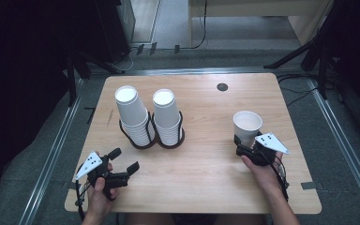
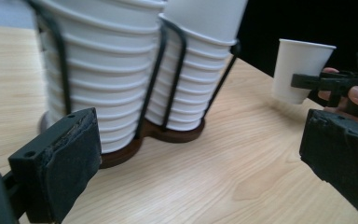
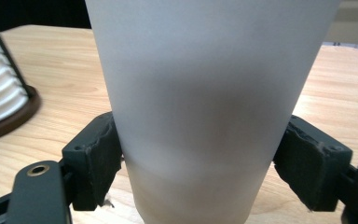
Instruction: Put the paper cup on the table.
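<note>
White paper cup [image 1: 247,125], upright at the frame's right on the wooden bench [image 1: 206,187], sits clamped between the right claw's [image 1: 246,149] jaws; the left claw [image 1: 124,164] gapes empty at lower left.

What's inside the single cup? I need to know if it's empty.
The cup, clamped in the right gripper, shows a bare white inner wall from above. Its bottom is hidden, so I cannot confirm it is empty.

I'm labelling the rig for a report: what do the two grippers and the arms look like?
Both grippers, left and right, are black with two blocky, rough-padded jaws. Each carries a grey three-cornered plate with dark dots and trails a black cable. The forearms are bare, with no sleeves in view.
</note>
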Tool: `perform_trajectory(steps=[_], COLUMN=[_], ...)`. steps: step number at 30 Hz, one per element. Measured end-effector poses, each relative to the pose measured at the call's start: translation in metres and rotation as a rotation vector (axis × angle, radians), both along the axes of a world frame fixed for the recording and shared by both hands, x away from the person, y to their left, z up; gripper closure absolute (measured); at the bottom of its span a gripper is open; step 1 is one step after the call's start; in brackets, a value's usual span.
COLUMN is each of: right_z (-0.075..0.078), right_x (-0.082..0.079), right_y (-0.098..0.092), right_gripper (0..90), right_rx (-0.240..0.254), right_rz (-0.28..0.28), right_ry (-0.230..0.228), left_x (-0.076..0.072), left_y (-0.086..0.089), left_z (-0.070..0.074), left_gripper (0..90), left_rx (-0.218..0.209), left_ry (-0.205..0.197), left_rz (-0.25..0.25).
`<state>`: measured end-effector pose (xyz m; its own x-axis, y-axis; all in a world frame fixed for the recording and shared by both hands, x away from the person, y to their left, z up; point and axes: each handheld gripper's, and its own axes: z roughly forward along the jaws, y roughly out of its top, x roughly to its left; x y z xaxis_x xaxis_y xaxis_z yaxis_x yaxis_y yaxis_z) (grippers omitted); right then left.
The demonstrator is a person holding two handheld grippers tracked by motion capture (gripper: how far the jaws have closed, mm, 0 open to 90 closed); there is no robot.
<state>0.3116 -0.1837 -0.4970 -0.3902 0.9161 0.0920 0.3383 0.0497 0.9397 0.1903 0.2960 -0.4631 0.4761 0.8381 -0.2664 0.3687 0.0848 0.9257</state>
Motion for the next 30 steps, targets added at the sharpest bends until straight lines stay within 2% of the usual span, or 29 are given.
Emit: perform_trajectory(steps=[3,5,8,12,14,16,17,21,24,30], right_z=[-0.004,-0.006,-0.009,-0.011,-0.012,-0.013,-0.013,-0.015,-0.016,-0.016], right_x=[0.005,0.007,0.010,0.011,0.011,0.012,0.012,0.013,0.012,0.014], right_y=[0.000,0.001,0.003,0.005,0.006,0.009,0.009,0.012,0.014,0.015], right_gripper=[20.3,20.3,20.2,20.2,20.2,20.2,20.2,20.2,20.0,19.5], right_rx=[-0.005,-0.015,-0.037,-0.049,-0.067,-0.083,-0.089,-0.111,-0.131,-0.147], right_rz=[-0.027,-0.042,-0.068,-0.083,-0.081,-0.088,-0.090,-0.095,-0.094,-0.108], right_ry=[0.008,0.010,0.014,0.020,0.017,0.017,0.017,0.022,0.020,0.061], left_x=[0.001,0.003,0.006,0.007,0.008,0.009,0.009,0.009,0.008,0.009], left_y=[0.010,0.016,0.024,0.026,0.028,0.031,0.032,0.039,0.042,0.039], left_z=[-0.005,-0.010,-0.015,-0.018,-0.019,-0.020,-0.021,-0.022,-0.022,-0.027], left_gripper=[0.0,0.0,0.0,0.0,0.0,0.0,0.0,0.0,0.0,0.0], left_rx=[0.019,0.067,0.071,0.130,0.161,0.160,0.167,0.174,0.163,0.194], left_ry=[0.012,0.020,0.048,0.056,0.076,0.095,0.111,0.132,0.138,0.169], left_rz=[0.045,0.079,0.105,0.149,0.190,0.209,0.235,0.277,0.292,0.314])
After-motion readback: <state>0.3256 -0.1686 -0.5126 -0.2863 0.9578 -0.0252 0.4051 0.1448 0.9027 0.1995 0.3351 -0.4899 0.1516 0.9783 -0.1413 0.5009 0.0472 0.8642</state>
